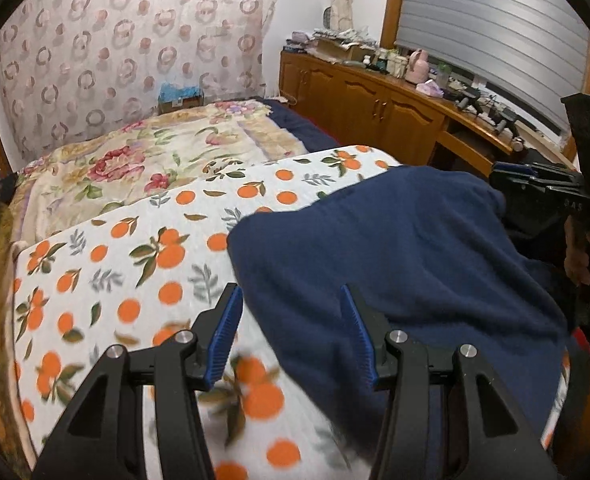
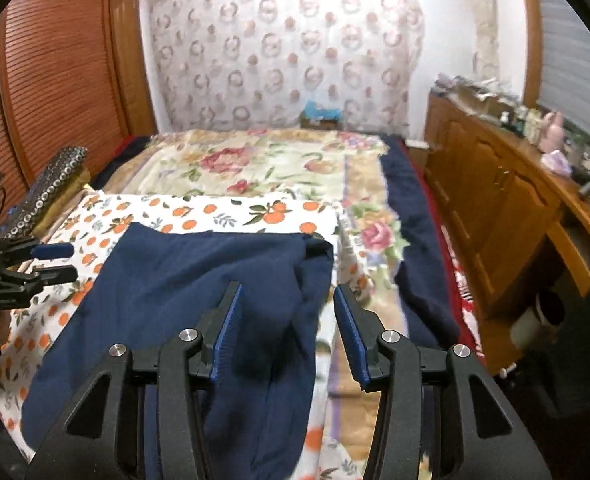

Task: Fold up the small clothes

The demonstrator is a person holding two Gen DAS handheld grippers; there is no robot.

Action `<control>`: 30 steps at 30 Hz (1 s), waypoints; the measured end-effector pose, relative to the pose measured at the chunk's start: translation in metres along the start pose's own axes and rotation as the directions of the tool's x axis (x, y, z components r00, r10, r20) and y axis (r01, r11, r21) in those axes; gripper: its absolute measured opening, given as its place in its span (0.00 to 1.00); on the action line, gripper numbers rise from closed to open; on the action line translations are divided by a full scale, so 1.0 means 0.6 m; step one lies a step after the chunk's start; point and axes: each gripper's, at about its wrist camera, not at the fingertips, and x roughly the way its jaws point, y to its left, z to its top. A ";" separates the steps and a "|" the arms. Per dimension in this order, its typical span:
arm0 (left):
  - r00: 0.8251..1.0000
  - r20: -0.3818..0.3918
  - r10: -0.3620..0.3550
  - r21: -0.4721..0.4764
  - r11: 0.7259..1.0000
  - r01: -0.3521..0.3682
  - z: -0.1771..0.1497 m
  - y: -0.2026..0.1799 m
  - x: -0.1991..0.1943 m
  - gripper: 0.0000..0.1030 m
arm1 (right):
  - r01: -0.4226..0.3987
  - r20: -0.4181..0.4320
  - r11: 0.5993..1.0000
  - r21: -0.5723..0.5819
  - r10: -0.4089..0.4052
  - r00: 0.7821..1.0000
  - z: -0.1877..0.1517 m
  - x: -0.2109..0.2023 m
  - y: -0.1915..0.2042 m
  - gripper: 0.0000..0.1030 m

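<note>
Navy garment (image 1: 395, 264) lies part-folded on my orange-print cloth (image 1: 135, 256), spread over the near end of the bed (image 2: 279, 168), with one thick fold bunched along its right edge. My left hand-held gripper (image 1: 291, 316) hangs above the garment's left edge, jaws about half open, nothing between them. My right hand-held gripper (image 2: 285, 320) hangs over the bunched right side, jaws likewise parted and empty; the fabric shows below them but the pads (image 2: 225, 328) do not press it.

The risk, as I judge it, sits in that loose right-hand fold. It looks soft and unpressed, so it may slump or spring back open once I go for the next fold. If I pinch only the top layer, the layers beneath could slide and leave the shape crooked. Should either hand-held gripper dip too low, it may catch the orange-print cloth along with the garment and drag both. The garment's right edge also lies close to the cloth's edge, so a careless pull could send it onto the flowered bedspread (image 2: 255, 160).
</note>
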 end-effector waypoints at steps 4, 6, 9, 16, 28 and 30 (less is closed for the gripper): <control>0.999 -0.030 0.013 -0.020 1.000 -0.013 0.021 0.015 0.042 0.48 | -0.040 -0.066 0.999 0.000 0.040 0.997 0.020 0.056 -0.016 0.46; 0.999 -0.045 0.015 -0.033 0.999 -0.016 0.029 0.022 0.060 0.48 | -0.073 -0.105 0.997 0.012 0.074 0.992 0.026 0.086 -0.024 0.46; 0.998 -0.054 0.019 -0.043 0.999 -0.021 0.038 0.033 0.078 0.48 | -0.101 -0.151 0.995 0.016 0.103 0.983 0.029 0.122 -0.026 0.46; 0.998 -0.068 -0.001 -0.062 0.998 -0.003 0.036 0.045 0.095 0.48 | -0.165 -0.159 0.986 -0.020 0.160 0.974 0.041 0.150 -0.024 0.06; 0.997 -0.057 -0.060 -0.060 0.997 0.057 0.034 0.045 0.099 0.32 | -0.074 -0.079 0.996 -0.056 0.069 0.995 0.051 0.161 -0.021 0.06; 0.994 -0.050 -0.095 -0.054 0.994 0.093 0.037 0.043 0.093 0.07 | -0.052 -0.083 0.997 -0.053 0.047 0.995 0.049 0.164 -0.025 0.15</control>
